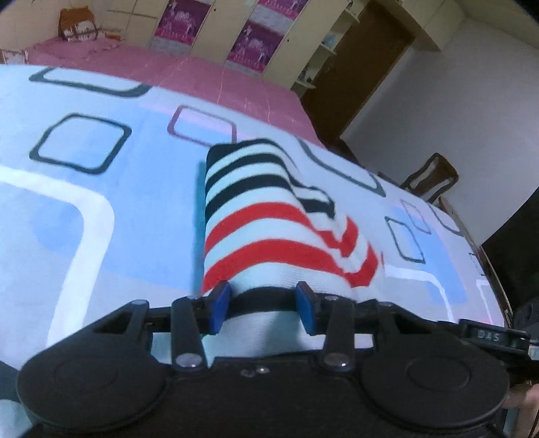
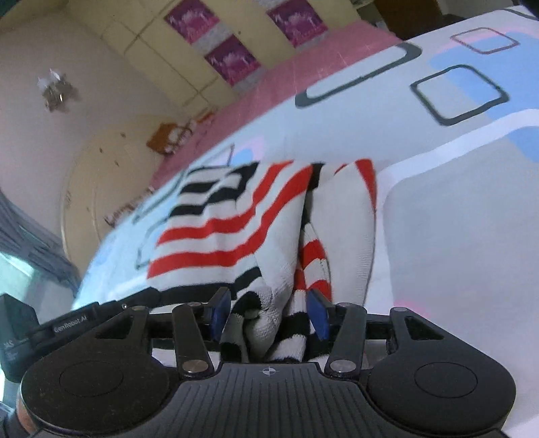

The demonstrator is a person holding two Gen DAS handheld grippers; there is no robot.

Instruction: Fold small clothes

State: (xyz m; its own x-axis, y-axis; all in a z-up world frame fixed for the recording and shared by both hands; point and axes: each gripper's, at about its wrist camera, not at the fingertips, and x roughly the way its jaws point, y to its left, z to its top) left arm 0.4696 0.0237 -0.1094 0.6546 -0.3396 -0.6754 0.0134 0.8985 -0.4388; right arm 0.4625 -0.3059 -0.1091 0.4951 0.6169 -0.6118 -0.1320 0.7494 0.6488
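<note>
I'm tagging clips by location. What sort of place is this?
Probably a home bedroom: a bed under a pale blue sheet printed with squares, cream wardrobe doors with purple panels, and a wooden chair.

Bed sheet lies flat and bare left of the striped garment — open passage for the left gripper there. The garment itself fills the gap between its jaws. Right gripper likewise blocked — bunched cloth packs its jaws. Sheet to its right is open. Chair stands beyond the bed's far edge.
</note>
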